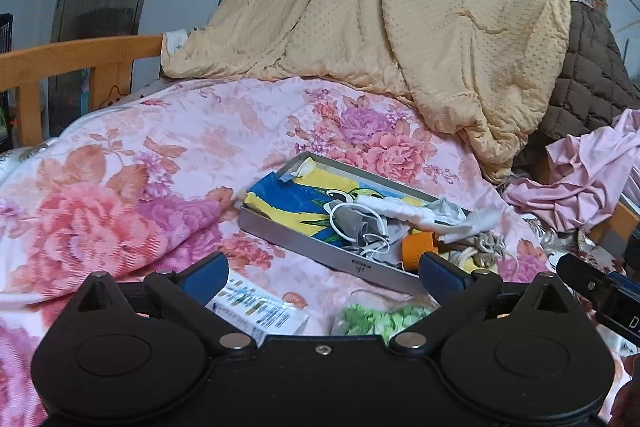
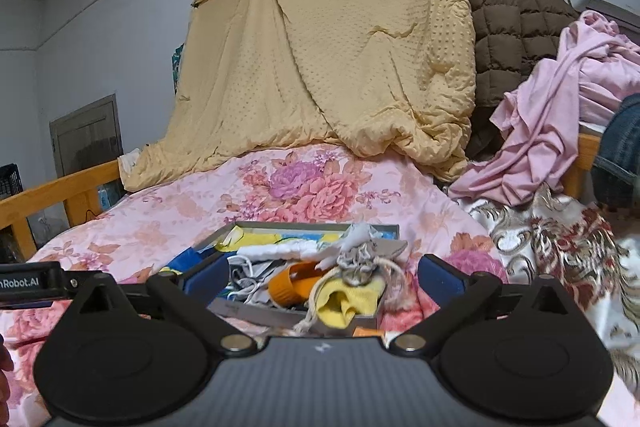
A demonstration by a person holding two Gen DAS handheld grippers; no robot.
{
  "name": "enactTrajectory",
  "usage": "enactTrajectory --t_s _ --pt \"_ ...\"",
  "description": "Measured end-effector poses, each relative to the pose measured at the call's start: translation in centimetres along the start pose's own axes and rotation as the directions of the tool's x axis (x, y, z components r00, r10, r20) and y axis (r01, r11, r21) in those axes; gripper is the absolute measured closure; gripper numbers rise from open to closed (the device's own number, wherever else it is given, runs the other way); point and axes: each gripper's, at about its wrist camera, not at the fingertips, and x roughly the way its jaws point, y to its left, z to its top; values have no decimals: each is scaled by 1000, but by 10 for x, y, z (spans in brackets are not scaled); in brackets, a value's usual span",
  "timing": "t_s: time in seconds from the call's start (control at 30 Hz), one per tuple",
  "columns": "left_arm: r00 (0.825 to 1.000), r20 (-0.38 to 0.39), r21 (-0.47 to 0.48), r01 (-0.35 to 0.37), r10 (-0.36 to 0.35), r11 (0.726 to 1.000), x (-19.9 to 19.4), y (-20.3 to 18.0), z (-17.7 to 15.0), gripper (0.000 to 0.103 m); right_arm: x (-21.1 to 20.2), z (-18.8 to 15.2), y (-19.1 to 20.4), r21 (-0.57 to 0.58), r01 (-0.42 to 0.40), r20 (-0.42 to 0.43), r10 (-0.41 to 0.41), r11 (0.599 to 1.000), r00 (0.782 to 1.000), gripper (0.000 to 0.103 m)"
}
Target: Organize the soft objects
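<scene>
A grey metal tray (image 1: 304, 239) lies on a pink floral quilt (image 1: 140, 167). In it are a blue and yellow parrot-print cloth (image 1: 296, 199), a grey cloth tangled with a white cable (image 1: 360, 227), a white cloth (image 1: 400, 207) and an orange piece (image 1: 418, 247). My left gripper (image 1: 322, 259) hangs open just short of the tray, with nothing between its blue fingers (image 1: 204, 277). My right gripper (image 2: 324, 262) is open too, in front of the tray's (image 2: 280, 313) near corner. There a grey drawstring pouch (image 2: 358, 267) and a yellow cloth (image 2: 348, 303) spill over the rim beside the orange piece (image 2: 292, 287).
A white barcoded box (image 1: 260, 311) and a green fluffy thing (image 1: 380, 319) lie under my left gripper. A beige blanket (image 1: 400, 27) hangs behind the bed beside a brown quilted coat (image 1: 588, 67). Crumpled pink clothing (image 2: 552, 131) is piled at the right. A wooden rail (image 1: 60, 63) runs along the left.
</scene>
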Motion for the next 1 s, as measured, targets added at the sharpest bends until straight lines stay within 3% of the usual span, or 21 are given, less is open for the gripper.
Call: enactTrajectory --t_s 0.4,0.53,0.77,1.0 --pt "1000 9 31 -14 14 999 -59 24 -22 1 -55 -20 21 20 48 -5 -48 999 999 0" --pt "1000 0 27 -26 26 999 -69 35 -31 1 -68 -29 30 19 51 -24 -50 999 998 0" --pt "999 9 99 -38 37 994 -85 46 -47 1 -87 -45 46 6 62 -71 -61 998 996 0" --pt "1000 4 110 -25 25 994 -98 58 -62 1 -101 -57 69 -60 58 -78 -63 996 995 0"
